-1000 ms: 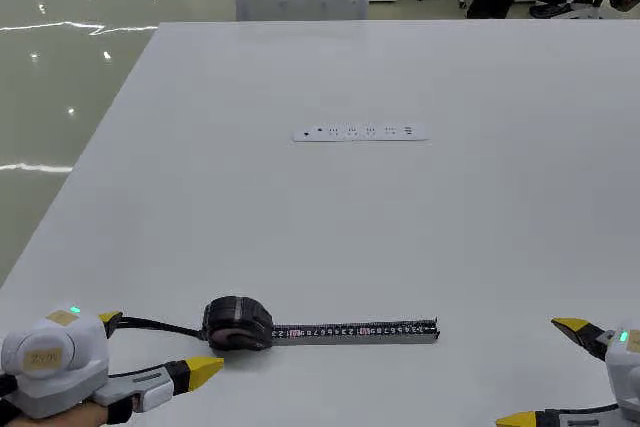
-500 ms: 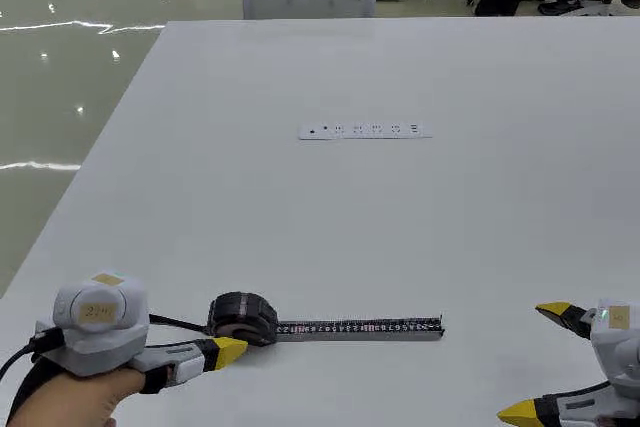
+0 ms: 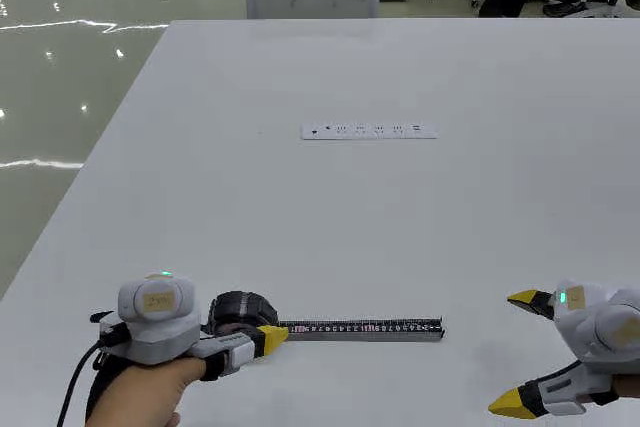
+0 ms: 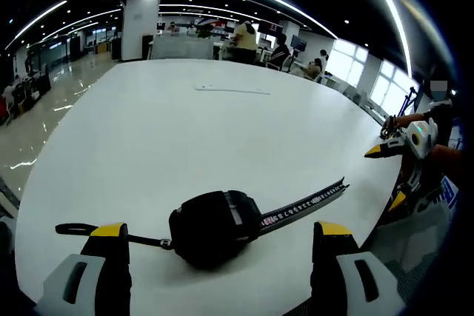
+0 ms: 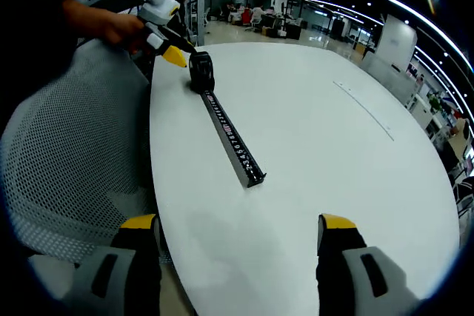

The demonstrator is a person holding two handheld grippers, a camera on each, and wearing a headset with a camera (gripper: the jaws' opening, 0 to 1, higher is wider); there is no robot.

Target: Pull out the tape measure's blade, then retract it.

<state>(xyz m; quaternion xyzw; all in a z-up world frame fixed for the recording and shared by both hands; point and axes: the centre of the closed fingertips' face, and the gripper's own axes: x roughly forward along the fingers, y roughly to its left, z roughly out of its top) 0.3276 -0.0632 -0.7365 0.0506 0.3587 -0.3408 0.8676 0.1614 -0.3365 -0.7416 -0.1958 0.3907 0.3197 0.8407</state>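
Blade (image 3: 365, 327) out on the table (image 3: 400, 227), both grippers released.
Head view: your left gripper (image 3: 245, 319) is spread around the tape (image 3: 240, 307) at the near edge, blade running right; your right gripper (image 3: 520, 352) hangs wide open, well apart from the blade's tip. Left gripper view: the tape lies between your jaws, touching neither. Right gripper view: jaws apart over bare table, blade end ahead, tape beyond it.
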